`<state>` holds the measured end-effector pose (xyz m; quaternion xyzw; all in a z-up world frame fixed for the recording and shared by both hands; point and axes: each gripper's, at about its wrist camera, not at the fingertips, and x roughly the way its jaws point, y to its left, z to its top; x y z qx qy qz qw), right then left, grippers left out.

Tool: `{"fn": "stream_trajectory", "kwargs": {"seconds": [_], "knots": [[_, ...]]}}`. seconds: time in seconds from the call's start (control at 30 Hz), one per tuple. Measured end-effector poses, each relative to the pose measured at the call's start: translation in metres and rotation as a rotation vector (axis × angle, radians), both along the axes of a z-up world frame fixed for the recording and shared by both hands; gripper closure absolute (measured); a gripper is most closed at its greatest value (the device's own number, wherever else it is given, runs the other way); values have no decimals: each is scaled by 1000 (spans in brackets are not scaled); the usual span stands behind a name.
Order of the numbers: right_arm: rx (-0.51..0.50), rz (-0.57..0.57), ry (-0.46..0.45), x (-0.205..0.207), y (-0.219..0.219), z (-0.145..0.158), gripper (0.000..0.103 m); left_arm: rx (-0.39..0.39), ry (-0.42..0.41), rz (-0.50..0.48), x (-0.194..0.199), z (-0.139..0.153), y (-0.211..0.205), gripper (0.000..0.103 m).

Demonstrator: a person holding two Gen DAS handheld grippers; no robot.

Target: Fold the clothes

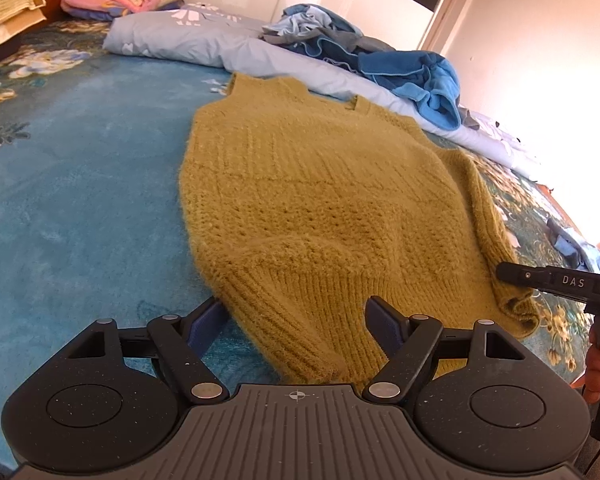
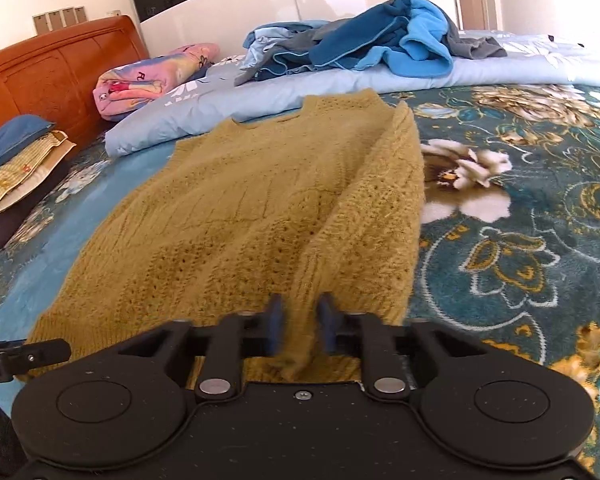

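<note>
A mustard-yellow knitted sweater lies flat on the bed, neck toward the far side; it also shows in the right wrist view. My left gripper is open, its fingers straddling the ribbed hem at the near left corner. My right gripper is shut on a fold of the sweater's hem at the near right side, where the right edge is folded over the body. The right gripper also shows from the side in the left wrist view, at the hem's right corner.
The bed has a blue floral blanket. A pale blue quilt runs along the far side with a heap of blue clothes on it. A pink folded blanket and a stack of folded clothes lie by the wooden headboard.
</note>
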<state>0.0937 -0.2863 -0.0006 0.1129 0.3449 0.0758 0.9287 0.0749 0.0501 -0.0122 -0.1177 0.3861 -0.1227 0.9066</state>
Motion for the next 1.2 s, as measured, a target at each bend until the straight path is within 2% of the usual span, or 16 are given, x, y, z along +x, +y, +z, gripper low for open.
{"fn": "stream_trajectory", "kwargs": {"seconds": [0.23, 0.33, 0.47, 0.53, 0.63, 0.83, 1.03, 1.1, 1.17, 1.2], "knots": [[43, -145, -58, -28, -55, 15, 93, -4, 5, -2, 1, 0, 0, 28], [31, -227, -39, -35, -77, 9, 93, -3, 7, -3, 1, -1, -1, 28], [92, -268, 6, -36, -94, -9, 93, -15, 10, -4, 0, -1, 0, 28], [108, -272, 6, -36, -96, -14, 85, -34, 16, -4, -1, -1, 2, 28], [138, -283, -10, -36, -101, -17, 79, -60, 16, 0, -2, -1, 5, 28], [240, -321, -4, -29, -120, -26, 67, -168, 28, 22, -3, -2, 15, 28], [278, -304, -5, -23, -117, -29, 59, -375, 72, 85, 1, -10, 38, 28], [297, -289, -2, -21, -116, -28, 60, -388, 74, 106, 2, -12, 42, 34], [307, -278, 4, -19, -114, -29, 60, -356, 72, 114, 2, -12, 40, 46], [300, -277, 8, -18, -112, -29, 63, -331, 77, 115, 3, -12, 38, 56]]}}
